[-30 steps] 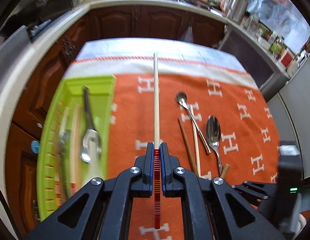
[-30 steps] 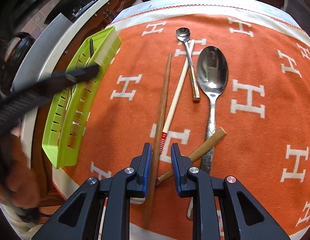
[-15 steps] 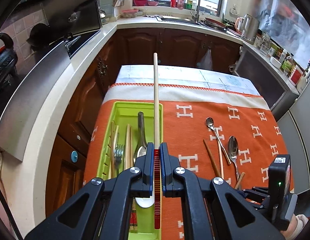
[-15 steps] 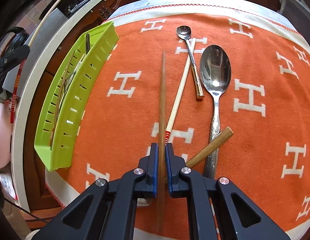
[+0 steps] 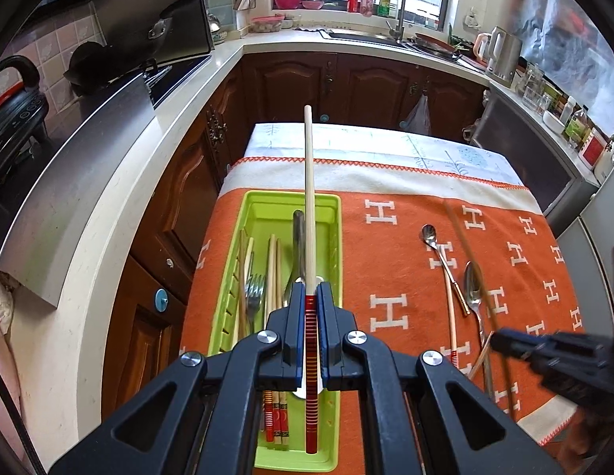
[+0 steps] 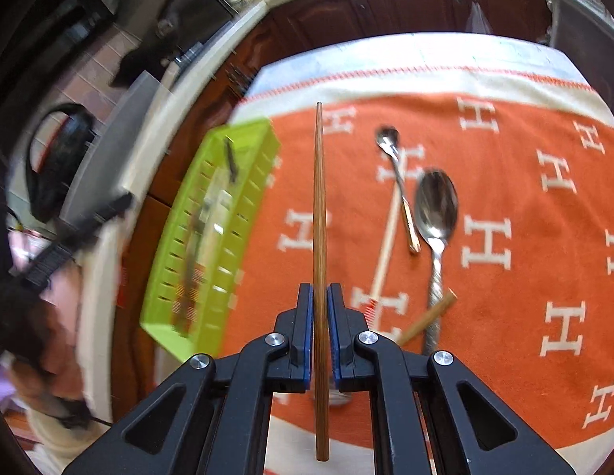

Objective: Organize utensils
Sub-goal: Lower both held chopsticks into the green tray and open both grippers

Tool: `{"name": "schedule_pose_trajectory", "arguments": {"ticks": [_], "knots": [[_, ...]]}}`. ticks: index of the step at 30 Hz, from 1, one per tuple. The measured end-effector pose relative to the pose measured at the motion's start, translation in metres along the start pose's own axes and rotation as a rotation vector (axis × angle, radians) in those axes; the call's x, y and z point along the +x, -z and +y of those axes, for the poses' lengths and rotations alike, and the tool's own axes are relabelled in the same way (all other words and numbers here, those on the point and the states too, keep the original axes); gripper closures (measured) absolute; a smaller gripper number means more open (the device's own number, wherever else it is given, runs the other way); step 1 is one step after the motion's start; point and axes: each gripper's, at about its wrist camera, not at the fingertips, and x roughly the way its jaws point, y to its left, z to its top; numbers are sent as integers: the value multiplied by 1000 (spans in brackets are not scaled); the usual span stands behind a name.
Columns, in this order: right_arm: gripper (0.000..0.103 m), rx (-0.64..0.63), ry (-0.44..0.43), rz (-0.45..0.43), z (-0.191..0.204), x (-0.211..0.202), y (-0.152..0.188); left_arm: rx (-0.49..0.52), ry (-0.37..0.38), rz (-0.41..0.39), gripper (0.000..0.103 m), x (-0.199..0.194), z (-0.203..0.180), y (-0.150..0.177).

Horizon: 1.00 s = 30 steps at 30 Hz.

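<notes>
My left gripper (image 5: 311, 297) is shut on a pale chopstick with a red striped end (image 5: 309, 198), held above the green utensil tray (image 5: 334, 213) at the cloth's left side. The tray holds chopsticks, a fork (image 5: 254, 289) and a spoon. My right gripper (image 6: 319, 297) is shut on a brown wooden chopstick (image 6: 319, 198), lifted above the orange cloth. On the cloth lie a small spoon (image 6: 396, 166), a large spoon (image 6: 435, 213), a pale chopstick (image 6: 386, 249) and another brown chopstick (image 6: 428, 318).
The orange cloth with white H marks (image 6: 525, 198) covers a small table. Kitchen counters (image 5: 121, 182) and dark cabinets surround it, close on the left. A person's hand and sleeve (image 6: 41, 340) show blurred at the left of the right wrist view.
My right gripper closed on the brown chopstick and lifted it off the cloth. My left gripper carried its pale chopstick leftward and upward over the green tray.
</notes>
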Motion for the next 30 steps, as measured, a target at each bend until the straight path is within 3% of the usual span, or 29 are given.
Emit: {"name": "schedule_pose_trajectory", "arguments": {"ticks": [9, 17, 23, 30], "knots": [[96, -14, -87, -41, 56, -9, -44, 4, -71, 42, 100, 16, 11, 10], [96, 31, -129, 39, 89, 47, -62, 20, -142, 135, 99, 49, 32, 27], [96, 54, -151, 101, 101, 88, -60, 4, -127, 184, 99, 64, 46, 35], [96, 76, -134, 153, 107, 127, -57, -17, -123, 182, 95, 64, 56, 31]]}}
